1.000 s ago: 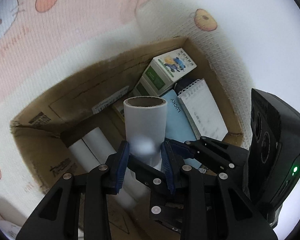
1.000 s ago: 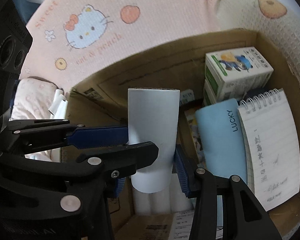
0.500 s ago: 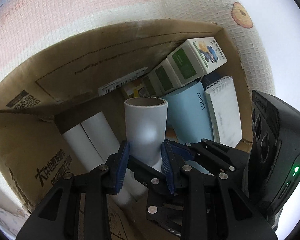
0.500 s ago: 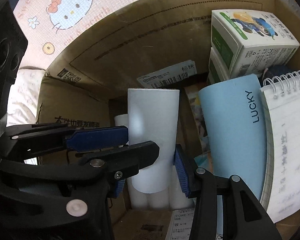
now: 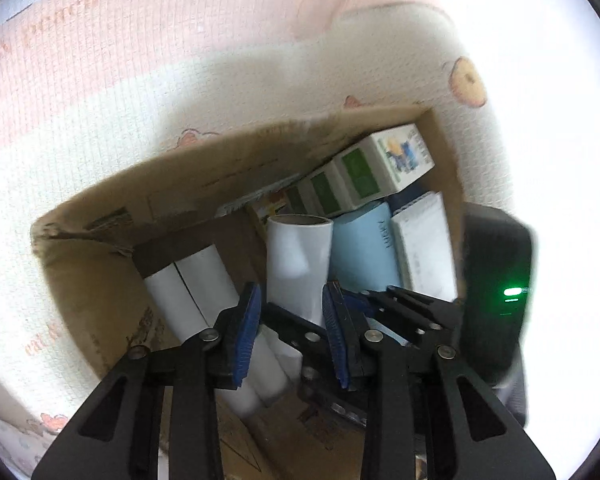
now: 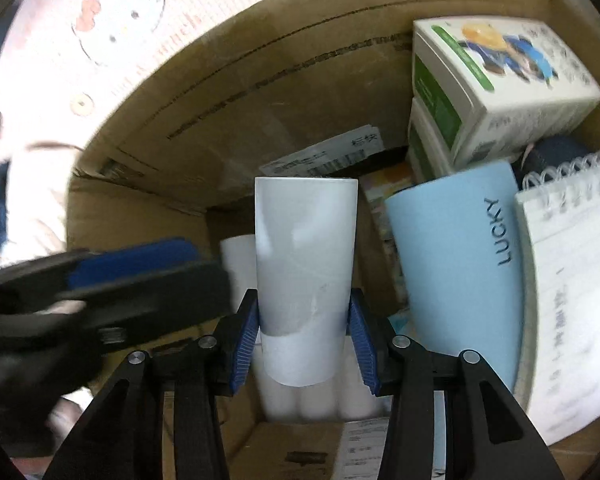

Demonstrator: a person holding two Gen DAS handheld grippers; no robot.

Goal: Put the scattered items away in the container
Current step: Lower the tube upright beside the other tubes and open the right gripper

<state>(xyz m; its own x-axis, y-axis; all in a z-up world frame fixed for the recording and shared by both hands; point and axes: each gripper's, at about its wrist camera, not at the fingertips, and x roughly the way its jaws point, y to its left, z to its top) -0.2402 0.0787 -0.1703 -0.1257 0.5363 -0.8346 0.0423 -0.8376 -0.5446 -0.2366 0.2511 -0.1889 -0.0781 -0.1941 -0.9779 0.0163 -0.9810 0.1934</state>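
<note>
An upright white roll (image 6: 306, 260) hangs inside the cardboard box (image 6: 300, 92), and my right gripper (image 6: 304, 344) is shut on its lower part. Under it, more white rolls (image 6: 236, 256) lie on the box floor. My left gripper (image 6: 140, 276) stands blurred to the left of the held roll, apart from it. In the left wrist view the left gripper (image 5: 292, 328) is open with nothing pressed between its pads. There the white roll (image 5: 298, 256) shows beyond them, held by the right gripper's fingers (image 5: 412, 308).
The right half of the box holds a light blue item marked LUCKY (image 6: 452, 264), a spiral notepad (image 6: 568, 280) and stacked green-and-white cartons (image 6: 492, 84). A pink cartoon-print blanket (image 5: 180, 60) surrounds the box (image 5: 204, 184). A shipping label (image 6: 320, 156) is on the far wall.
My left gripper has drawn back to the left, off the roll, and its view has pulled away from the box. The right gripper has sunk deeper into the box with the roll.
</note>
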